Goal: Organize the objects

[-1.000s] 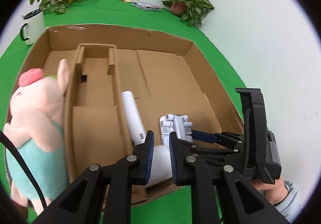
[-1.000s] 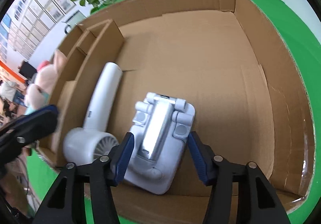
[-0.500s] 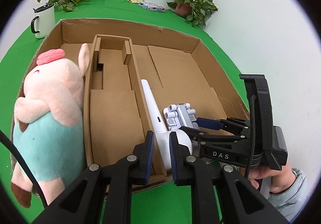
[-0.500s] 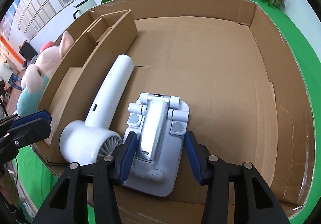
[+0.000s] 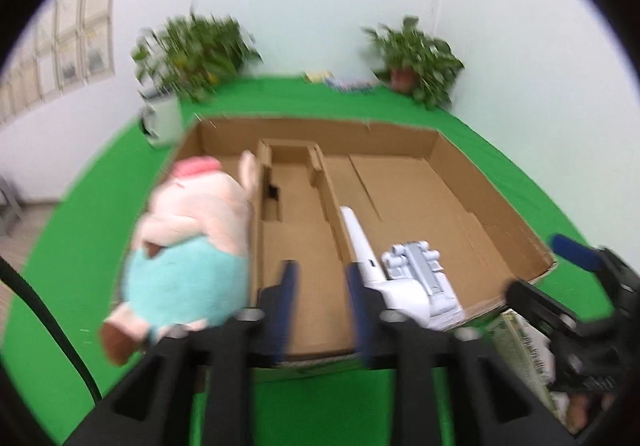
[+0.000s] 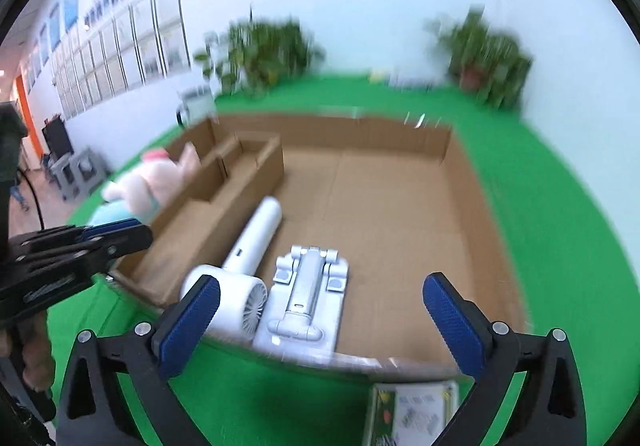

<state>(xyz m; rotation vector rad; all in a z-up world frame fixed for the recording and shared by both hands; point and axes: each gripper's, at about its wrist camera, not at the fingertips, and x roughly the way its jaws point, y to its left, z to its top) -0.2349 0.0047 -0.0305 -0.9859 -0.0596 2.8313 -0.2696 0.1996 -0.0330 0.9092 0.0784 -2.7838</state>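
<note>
Right claw has just sprung wide, empty, above the grey stand beside the hairdryer; left claw has just opened, holding nothing.

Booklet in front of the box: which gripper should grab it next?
Probably right. The booklet lies on the green cloth directly below the right gripper, whose jaws have just been opening and stand wide and empty. The left gripper faces the box's middle compartment.
</note>
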